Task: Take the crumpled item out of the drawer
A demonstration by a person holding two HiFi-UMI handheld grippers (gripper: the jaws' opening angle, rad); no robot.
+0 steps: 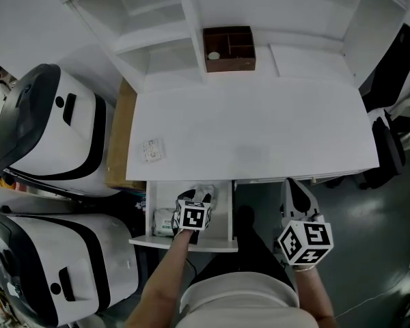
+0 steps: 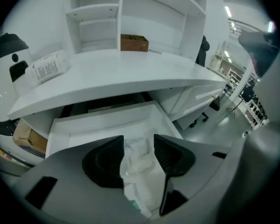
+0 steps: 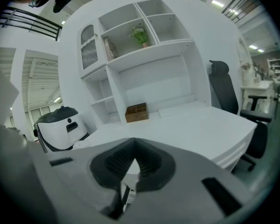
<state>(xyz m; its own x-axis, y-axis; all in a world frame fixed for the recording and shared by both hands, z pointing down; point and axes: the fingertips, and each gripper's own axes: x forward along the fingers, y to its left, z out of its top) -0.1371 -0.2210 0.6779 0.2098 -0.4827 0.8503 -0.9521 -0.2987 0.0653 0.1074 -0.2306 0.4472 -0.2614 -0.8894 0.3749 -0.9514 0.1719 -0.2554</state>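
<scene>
The white drawer [image 1: 223, 217] stands pulled out under the desk's front edge. A crumpled white item [image 2: 141, 158] lies between the jaws of my left gripper [image 2: 139, 146], which reaches into the drawer [image 2: 107, 118]. The pads flank the item closely and the jaws stand open around it. In the head view the left gripper [image 1: 199, 198] is over the drawer's right half, with the crumpled item [image 1: 205, 193] just showing past its marker cube. My right gripper [image 1: 298, 195] hangs to the right of the drawer, below the desk edge. The right gripper [image 3: 133, 164] is shut and has nothing between its pads.
A second white packet [image 1: 164, 222] lies in the drawer's left part. On the desk [image 1: 260, 128] are a small white pack [image 1: 152, 149] and a brown wooden organiser [image 1: 229, 48]. Two large white-and-black machines [image 1: 48, 128] stand left. A black office chair [image 1: 389, 149] is at right.
</scene>
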